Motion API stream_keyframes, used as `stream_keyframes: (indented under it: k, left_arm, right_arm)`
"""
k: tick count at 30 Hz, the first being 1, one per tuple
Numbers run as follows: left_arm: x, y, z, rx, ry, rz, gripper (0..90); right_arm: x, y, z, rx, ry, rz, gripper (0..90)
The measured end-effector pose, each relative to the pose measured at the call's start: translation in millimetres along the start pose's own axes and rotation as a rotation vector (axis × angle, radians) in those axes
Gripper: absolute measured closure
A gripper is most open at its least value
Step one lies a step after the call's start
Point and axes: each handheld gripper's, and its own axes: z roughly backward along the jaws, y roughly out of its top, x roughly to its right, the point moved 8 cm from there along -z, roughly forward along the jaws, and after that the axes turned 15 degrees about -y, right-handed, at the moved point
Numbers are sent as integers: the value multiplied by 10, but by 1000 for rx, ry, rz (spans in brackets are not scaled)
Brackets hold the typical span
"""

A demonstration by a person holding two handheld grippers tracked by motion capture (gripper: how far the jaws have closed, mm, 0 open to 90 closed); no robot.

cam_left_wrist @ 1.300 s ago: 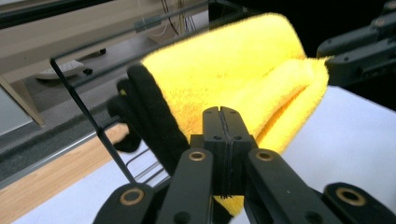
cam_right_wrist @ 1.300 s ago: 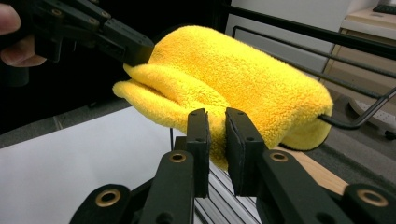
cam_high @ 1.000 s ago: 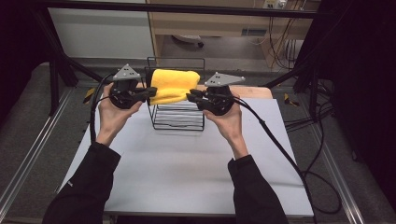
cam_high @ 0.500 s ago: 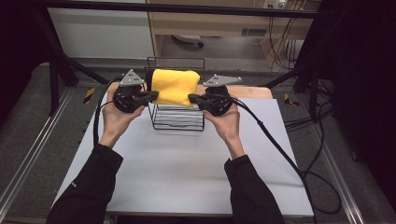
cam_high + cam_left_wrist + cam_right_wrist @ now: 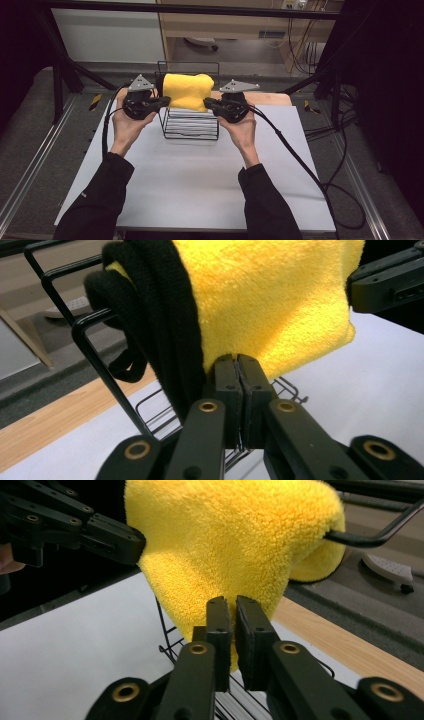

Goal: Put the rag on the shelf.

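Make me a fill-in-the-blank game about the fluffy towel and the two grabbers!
1. The fluffy towel is the colour ____.
2. The towel is held above a black wire ____.
3. The left gripper and the right gripper each pinch a bottom ____ of the towel.
4. The table top is the colour ____.

Missing words: yellow; basket; edge; white

Bright lit table (image 5: 200, 180), dark surroundings, perhaps slightly soft focus
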Motion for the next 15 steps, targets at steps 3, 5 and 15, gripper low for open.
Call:
stream_keyframes:
  k: [3, 5, 15]
  left_arm:
    - [34, 3, 68, 12, -10, 7, 816]
    - [53, 2, 113, 13, -4, 6, 761]
    - [128, -141, 255, -34, 16, 20, 447]
  right_arm:
    - [1, 37, 115, 25, 16, -12, 773]
    - [15, 59, 201, 34, 22, -21, 713]
    - [158, 30, 576, 30, 18, -73, 338]
